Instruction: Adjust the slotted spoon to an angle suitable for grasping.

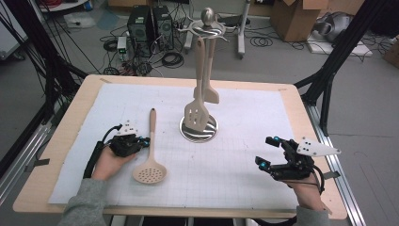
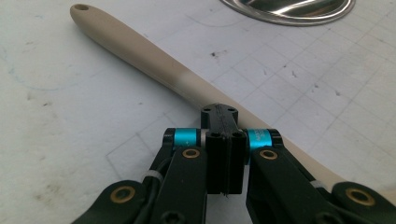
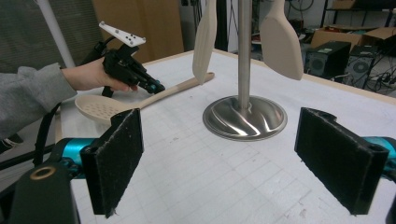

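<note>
Left tool (image 2: 223, 140) clenched empty, tips right over the skimmer (image 2: 154, 65) handle running upper left across the worktop (image 2: 70, 116); right tool (image 3: 233, 154) released.

1. The utensil stand (image 1: 199, 128) rests on the paper mat (image 1: 235, 165), which lies on the table (image 1: 70, 122); the stand sits behind the mat's middle.
2. A slotted turner (image 1: 196, 115) and a spatula (image 1: 210, 92) hang from the stand, the turner on the near side, over its base.
3. The skimmer spoon (image 1: 150, 160) lies flat on the mat to the left of the stand, its handle pointing away, its bowl nearer the person.
4. The left gripper (image 1: 141, 141) sits at the spoon's handle, left of the stand.
5. The right gripper (image 1: 266, 151) is right of the stand and nearer the person, well apart from it.
</note>
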Demonstrator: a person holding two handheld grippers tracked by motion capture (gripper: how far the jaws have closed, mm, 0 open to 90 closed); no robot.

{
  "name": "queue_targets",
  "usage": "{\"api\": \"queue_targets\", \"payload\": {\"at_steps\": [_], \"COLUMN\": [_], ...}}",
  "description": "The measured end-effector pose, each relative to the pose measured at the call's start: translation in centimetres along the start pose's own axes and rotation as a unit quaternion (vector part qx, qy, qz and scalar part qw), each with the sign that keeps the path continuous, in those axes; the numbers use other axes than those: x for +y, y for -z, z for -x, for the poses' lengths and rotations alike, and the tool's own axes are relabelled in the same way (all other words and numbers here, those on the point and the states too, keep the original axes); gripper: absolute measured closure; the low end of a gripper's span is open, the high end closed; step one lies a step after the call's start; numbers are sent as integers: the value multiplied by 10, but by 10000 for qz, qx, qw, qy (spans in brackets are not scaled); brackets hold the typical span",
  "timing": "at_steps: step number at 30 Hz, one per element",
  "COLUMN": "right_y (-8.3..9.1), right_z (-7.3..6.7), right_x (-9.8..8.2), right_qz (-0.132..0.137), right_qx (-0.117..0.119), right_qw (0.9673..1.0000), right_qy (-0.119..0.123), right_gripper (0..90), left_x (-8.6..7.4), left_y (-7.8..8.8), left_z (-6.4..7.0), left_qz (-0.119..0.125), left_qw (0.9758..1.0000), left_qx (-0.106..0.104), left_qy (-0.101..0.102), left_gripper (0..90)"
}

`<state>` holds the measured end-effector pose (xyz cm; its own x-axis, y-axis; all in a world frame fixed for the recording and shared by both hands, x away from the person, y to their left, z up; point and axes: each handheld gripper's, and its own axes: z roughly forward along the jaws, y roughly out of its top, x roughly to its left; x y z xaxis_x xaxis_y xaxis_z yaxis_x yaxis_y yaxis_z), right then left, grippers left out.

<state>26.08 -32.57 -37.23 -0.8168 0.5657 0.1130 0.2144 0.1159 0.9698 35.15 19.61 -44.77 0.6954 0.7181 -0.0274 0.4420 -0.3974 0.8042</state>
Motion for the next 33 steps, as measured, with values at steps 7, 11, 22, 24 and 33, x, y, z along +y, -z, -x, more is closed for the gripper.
{"api": "queue_targets", "payload": {"at_steps": [7, 11, 22, 24, 33], "right_y": [-1, -1, -1, -2, -1], "right_z": [1, 0, 1, 1, 1], "right_x": [0, -1, -1, -2, -1], "right_qz": [-7, -33, -24, -49, -18], "right_qx": [-14, 2, 16, 29, 17], "right_qw": [10000, 10000, 10000, 10000, 10000], "right_qy": [14, 18, 19, 5, 4], "right_gripper": [147, 147, 147, 147, 147], "left_x": [2, 4, 10, 10, 18], "left_y": [-3, -6, -14, -13, 8], "left_z": [6, 11, 22, 23, 33], "left_qz": [24, 26, -12, -19, 146], "left_qw": [9998, 9996, 9981, 9982, 9979], "left_qx": [-132, -219, -441, -406, -525], "left_qy": [-161, -189, -420, -444, -349], "left_gripper": [895, 895, 895, 895, 895]}}
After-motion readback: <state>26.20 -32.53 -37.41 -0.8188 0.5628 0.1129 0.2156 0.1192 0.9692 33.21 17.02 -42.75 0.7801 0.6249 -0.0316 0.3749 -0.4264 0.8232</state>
